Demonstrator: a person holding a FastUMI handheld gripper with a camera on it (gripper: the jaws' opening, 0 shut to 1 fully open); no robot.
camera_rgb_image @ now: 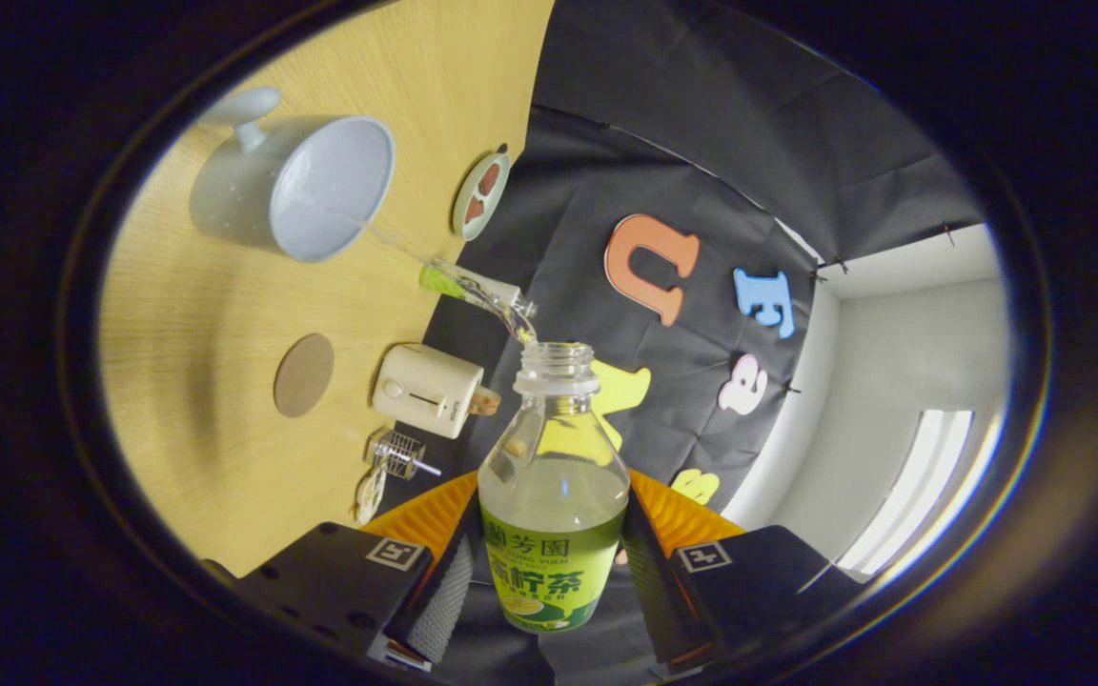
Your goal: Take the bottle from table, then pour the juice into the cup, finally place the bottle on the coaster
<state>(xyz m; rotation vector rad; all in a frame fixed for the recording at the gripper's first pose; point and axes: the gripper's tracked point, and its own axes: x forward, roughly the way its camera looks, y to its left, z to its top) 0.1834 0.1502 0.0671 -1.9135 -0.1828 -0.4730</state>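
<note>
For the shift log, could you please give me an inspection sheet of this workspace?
Surface: wooden table, bare around the things.
Job's things: bottle uncapped, tilted, juice stream running into the cup; round coaster unoccupied.
Clutter: toaster, small dish, wire trinket.
Grippers: gripper jaws shut on the bottle.
Cables: nothing seen.
Surroundings: black cloth wall, white wall.
</note>
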